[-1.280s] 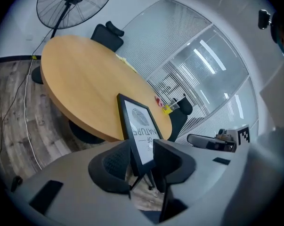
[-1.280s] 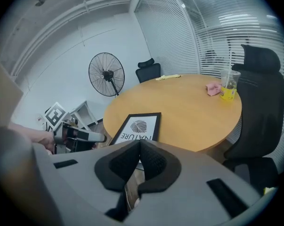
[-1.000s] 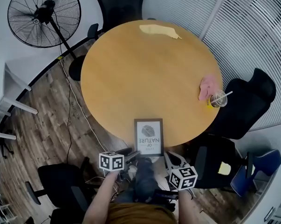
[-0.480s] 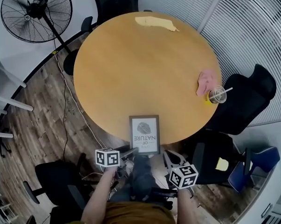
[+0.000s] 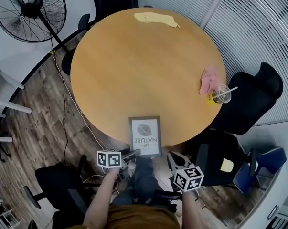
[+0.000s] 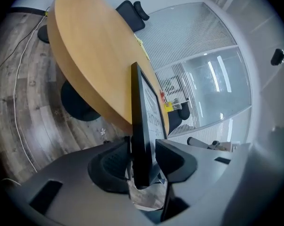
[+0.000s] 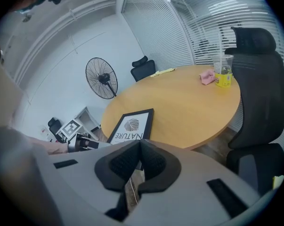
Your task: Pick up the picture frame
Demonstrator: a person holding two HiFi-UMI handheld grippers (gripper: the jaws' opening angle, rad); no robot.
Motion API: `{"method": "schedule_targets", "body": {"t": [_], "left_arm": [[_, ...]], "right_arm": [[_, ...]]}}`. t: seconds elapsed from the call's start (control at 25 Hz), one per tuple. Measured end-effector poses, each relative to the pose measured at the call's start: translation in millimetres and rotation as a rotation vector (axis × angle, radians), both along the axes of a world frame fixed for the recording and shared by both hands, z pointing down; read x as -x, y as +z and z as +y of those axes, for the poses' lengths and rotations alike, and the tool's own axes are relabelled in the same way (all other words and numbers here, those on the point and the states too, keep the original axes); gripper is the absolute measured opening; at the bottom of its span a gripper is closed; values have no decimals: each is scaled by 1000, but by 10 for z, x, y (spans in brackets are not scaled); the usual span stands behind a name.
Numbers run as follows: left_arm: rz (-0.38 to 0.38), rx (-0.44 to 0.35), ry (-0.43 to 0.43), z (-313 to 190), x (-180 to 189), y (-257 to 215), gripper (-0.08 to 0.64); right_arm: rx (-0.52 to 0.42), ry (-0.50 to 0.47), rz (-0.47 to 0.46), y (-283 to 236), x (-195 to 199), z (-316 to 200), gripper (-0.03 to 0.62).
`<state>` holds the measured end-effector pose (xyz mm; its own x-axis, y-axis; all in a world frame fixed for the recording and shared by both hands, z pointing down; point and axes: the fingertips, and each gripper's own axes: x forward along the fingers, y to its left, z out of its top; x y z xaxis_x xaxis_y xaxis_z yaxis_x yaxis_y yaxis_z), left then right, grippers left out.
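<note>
At the counter's 6 o'clock edge: the picture frame [image 5: 145, 136] lies flat and face up on the round wooden counter [image 5: 134, 66]. Its near short end reaches the rim closest to me and, I think, sticks out a little past it.
Frame's long axis: it runs from 12 to 6 o'clock in the head view, with the leaf print and the word NATURE readable from my side.
Left gripper: my left gripper [image 6: 142, 149] sits at the frame's near-left corner, about 7 o'clock from the frame's middle. Its jaws have just been closing with the frame's dark edge between them. One pad is on the front and one on the back, and both seem to press, so I read it as pinching the frame.
Right gripper: my right gripper [image 7: 139, 147] hangs off the counter at about 5 o'clock from the frame. Its pads are pressed together on nothing.
Nearer hand: the left, plainly, since it is at the frame while the right stays apart from it.
Key relation: from the left gripper the frame stretches away toward 12 o'clock, so nearly all its length lies beyond the pinch.
My judgement: lifting from this one corner could let the far end sag or twist.
Elsewhere: a clear cup [image 5: 222, 94] with a straw and a pink cloth [image 5: 208, 78] sit at 3 o'clock, well apart from the frame.
</note>
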<state>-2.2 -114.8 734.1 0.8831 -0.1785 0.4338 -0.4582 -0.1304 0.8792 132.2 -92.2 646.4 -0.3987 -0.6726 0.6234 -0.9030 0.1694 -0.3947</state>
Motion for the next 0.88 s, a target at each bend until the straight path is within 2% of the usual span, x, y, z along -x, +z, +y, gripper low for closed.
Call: {"method": "schedule_targets", "body": {"t": [0.16, 0.44, 0.68, 0.88], "left_arm": [[48, 26, 8, 3, -65, -28, 133], [176, 127, -71, -1, -109, -68, 81], [208, 112, -88, -34, -124, -169, 64], [218, 81, -101, -58, -120, -255, 60]], "right_arm": [[-3, -4, -4, -4, -8, -26, 12], [-12, -31, 0, -34, -19, -72, 12], [-17, -40, -3, -42, 1, -65, 12], [-34, 4, -35, -100, -1, -46, 12]]}}
